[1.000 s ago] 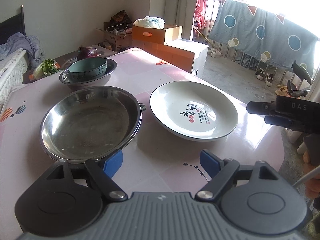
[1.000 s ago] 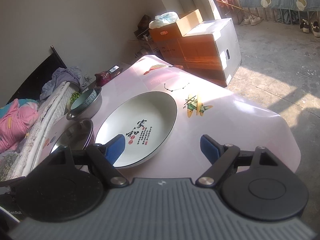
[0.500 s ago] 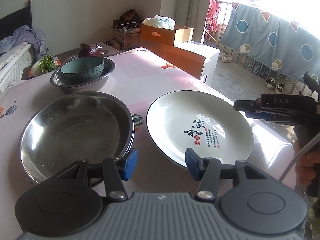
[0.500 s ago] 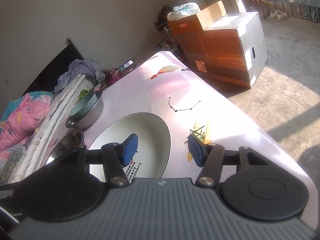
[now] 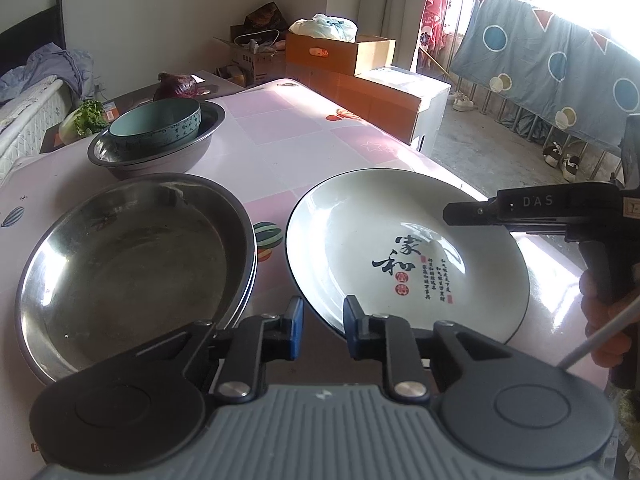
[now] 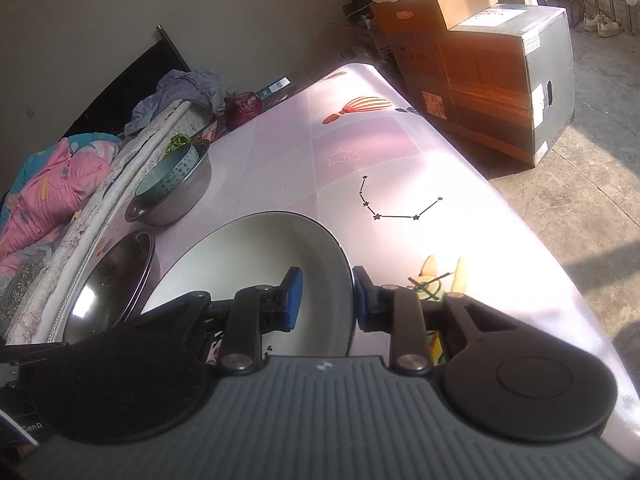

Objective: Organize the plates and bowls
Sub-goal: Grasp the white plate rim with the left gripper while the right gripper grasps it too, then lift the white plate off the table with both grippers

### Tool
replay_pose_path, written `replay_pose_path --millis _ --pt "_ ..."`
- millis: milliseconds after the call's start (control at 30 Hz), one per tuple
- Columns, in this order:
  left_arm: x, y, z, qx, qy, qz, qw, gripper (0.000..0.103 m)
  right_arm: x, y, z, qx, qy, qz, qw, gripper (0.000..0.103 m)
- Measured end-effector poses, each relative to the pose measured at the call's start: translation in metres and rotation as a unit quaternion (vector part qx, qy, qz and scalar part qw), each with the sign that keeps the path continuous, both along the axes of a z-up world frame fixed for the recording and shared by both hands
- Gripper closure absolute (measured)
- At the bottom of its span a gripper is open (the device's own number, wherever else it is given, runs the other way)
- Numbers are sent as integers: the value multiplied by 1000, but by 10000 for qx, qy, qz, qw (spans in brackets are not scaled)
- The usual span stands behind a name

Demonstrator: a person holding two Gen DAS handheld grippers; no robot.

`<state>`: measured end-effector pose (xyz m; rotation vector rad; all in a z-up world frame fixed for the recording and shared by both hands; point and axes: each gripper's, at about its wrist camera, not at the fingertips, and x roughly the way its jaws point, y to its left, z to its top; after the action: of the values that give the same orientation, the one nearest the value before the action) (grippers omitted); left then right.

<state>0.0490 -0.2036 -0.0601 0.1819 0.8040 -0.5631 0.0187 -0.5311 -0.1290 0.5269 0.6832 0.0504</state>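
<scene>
While the teal bowl (image 5: 156, 125) already nests in its steel basin (image 5: 160, 156), both grippers' jaws are closing on opposite rims of the unstacked white plate (image 5: 404, 252), left gripper (image 5: 322, 330) and right gripper (image 6: 325, 300) alike.

A white plate (image 5: 404, 248) with a dark rim and black calligraphy with red seals lies flat on the table, at about 3 o'clock of the steel dishes. A stack of shallow stainless-steel plates (image 5: 132, 264) sits just beside it, rims close but apart. At 12 o'clock of that stack, a teal patterned bowl (image 5: 156, 126) rests tilted inside a deeper steel bowl (image 5: 160, 156), well apart from the white plate.
</scene>
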Motion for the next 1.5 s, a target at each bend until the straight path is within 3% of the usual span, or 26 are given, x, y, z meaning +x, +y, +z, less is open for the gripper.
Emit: replay_pose_path --millis 467,833,1500 --pt "-28 29 5 297 79 -489 9983 82 -62 30 6 142 257 79 9995 75" --pt "-57 73 5 457 145 -789 9957 80 -111 81 12 112 332 161 9993 74" --pt "-68 148 8 300 527 -471 9970 76 -108 158 23 -16 533 679 9963 71"
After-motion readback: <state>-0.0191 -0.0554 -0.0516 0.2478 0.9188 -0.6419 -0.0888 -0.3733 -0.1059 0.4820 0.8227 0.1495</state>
